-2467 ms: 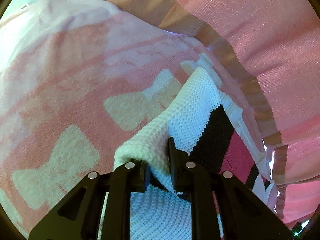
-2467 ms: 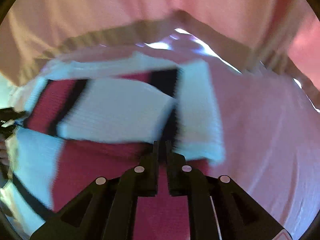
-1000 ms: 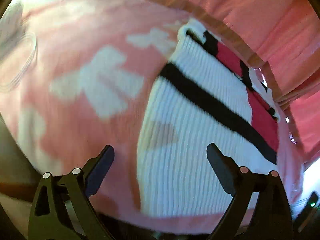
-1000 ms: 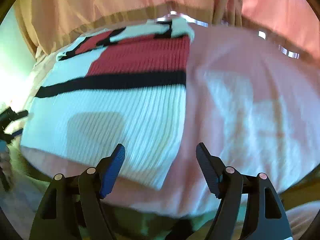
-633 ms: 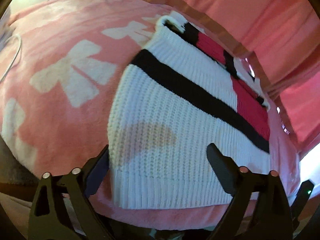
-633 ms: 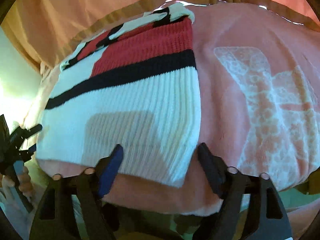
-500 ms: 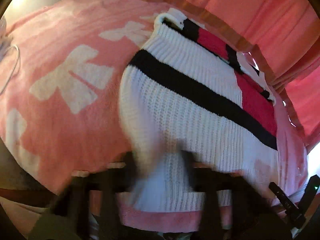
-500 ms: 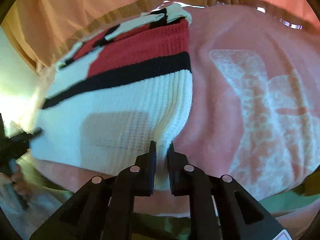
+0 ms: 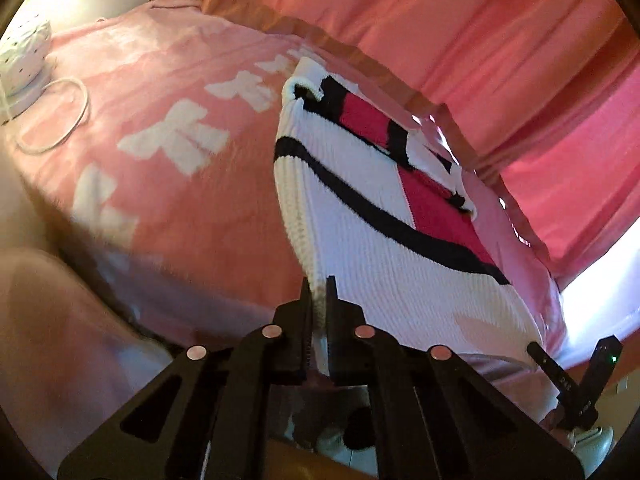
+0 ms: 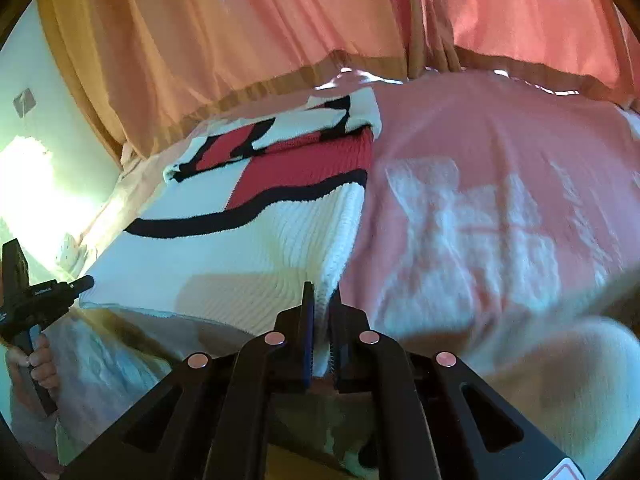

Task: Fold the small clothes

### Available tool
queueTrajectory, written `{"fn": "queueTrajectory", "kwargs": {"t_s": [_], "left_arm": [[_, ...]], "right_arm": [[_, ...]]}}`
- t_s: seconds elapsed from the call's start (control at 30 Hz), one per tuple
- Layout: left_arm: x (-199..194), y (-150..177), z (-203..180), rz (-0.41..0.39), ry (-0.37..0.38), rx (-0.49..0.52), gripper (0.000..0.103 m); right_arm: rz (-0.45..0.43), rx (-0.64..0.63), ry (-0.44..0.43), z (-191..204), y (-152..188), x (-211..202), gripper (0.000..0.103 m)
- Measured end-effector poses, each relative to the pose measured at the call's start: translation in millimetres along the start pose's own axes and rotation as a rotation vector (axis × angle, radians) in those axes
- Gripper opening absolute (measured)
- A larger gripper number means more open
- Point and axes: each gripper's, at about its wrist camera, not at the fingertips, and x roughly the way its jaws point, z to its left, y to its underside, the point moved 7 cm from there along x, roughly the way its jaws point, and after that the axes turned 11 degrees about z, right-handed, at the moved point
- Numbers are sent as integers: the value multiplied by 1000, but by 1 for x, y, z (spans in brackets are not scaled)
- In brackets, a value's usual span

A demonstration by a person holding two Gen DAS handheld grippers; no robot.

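Knit sweater (image 9: 372, 248) (white, black-striped, red-blocked) is being pinched at its near corners by left gripper (image 9: 319, 300) and closing right gripper (image 10: 322, 304) over pink blanket (image 9: 160, 184).

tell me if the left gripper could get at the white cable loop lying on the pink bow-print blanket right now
Probably not as things stand: the left gripper is shut on a near corner of the white, black and red knit sweater. The white cable loop lies uncovered on the pink bow-print blanket, well off to the side.

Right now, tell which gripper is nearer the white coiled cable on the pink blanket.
Left. The left gripper holds the white, black and red knitted sweater by the corner facing the white coiled cable; the right gripper, jaws closing on the opposite corner, lies beyond the sweater.
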Motion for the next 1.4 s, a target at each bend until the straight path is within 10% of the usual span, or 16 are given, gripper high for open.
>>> {"fn": "queueTrajectory", "kwargs": {"t_s": [0.33,0.6,0.83,1.13,1.3,1.37,1.4], "left_arm": [[-48,62,-24,16,36,46,3],[-87,-54,-87,-214,20,213,4],[6,-198,-106,-225,-149,207,4],[147,-277,-66,-64,-253,116,5],[156,-286,-58,-22,-213,63,25],[138,-287,-58,-85,-227,87,66],[129,-287,-59,-118,-244,109,69]], "right_arm": [[22,51,-12,-10,64,-54,5],[-257,-43,-53,15,-72,-102,5],[-178,15,-11,1,-218,-2,5],[63,117,-15,-45,-279,160,9],[44,152,-68,-48,-288,159,24],[-17,142,-62,-47,-292,137,58],[-39,129,-45,-46,-291,127,60]]}}
